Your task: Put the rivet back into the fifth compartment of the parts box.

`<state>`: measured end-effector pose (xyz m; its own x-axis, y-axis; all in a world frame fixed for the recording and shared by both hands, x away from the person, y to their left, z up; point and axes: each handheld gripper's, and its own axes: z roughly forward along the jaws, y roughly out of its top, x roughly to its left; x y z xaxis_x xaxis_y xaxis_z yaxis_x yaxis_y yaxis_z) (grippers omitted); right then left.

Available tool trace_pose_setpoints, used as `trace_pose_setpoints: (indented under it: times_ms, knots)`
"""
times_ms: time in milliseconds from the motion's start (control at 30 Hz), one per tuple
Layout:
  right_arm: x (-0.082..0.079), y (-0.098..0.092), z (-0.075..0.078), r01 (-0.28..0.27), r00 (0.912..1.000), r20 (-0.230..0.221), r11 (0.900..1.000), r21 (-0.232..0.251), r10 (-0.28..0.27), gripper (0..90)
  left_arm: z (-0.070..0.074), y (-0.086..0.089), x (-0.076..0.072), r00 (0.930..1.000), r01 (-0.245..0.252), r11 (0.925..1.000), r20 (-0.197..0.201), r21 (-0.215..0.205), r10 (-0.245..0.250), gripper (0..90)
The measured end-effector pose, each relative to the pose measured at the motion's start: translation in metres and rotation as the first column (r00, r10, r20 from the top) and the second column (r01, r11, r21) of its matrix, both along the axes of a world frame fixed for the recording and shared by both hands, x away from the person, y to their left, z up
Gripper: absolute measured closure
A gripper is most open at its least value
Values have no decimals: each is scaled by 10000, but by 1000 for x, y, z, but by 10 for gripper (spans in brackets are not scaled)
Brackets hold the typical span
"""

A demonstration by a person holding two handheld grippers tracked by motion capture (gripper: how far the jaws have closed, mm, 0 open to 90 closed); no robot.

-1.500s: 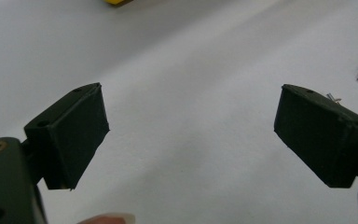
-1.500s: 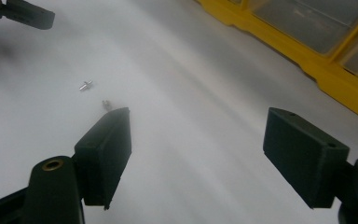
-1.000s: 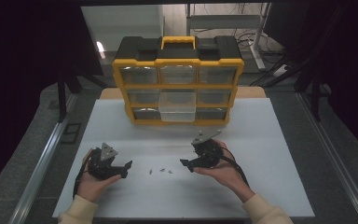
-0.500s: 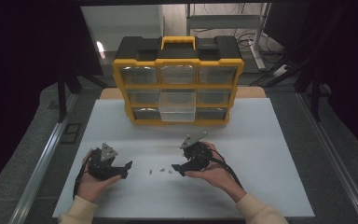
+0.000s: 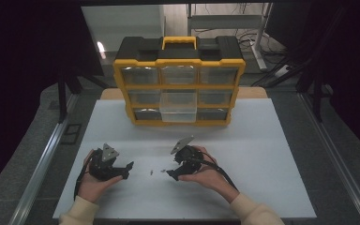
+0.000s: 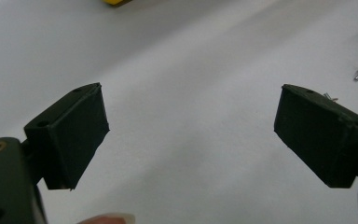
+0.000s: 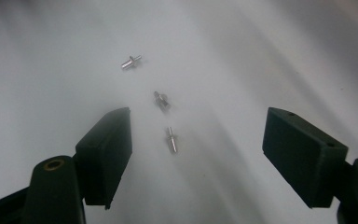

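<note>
shiny metal bolts, short and stubby, lie on matte white table before released right gripper; left gripper released.

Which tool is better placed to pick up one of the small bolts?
Right. The right tool is open and points at the three small bolts, the nearest lying between its jaws. The left tool is open over bare white mat, bolts off to its side.

Overhead view, two close gripper views
</note>
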<state>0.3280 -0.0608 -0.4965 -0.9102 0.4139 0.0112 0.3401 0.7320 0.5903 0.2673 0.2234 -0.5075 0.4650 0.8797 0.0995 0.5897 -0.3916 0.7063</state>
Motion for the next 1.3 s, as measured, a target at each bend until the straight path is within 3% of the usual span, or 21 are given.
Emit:
trace_pose_setpoints:
  times_ms: [467,900,1300]
  knots:
    - [4,15,-15,-77,9998,-178,9975,-708,65,315,0,0,0,10000,-1,10000,21,-45,1,102]
    - [0,21,-19,-343,9993,-192,9924,-1185,322,544,0,-1,0,10000,5,10000,21,-45,-5,102]
    - [-3,22,-17,-588,9977,-406,9888,-1375,536,812,0,-1,0,10000,25,10000,41,-42,-25,103]
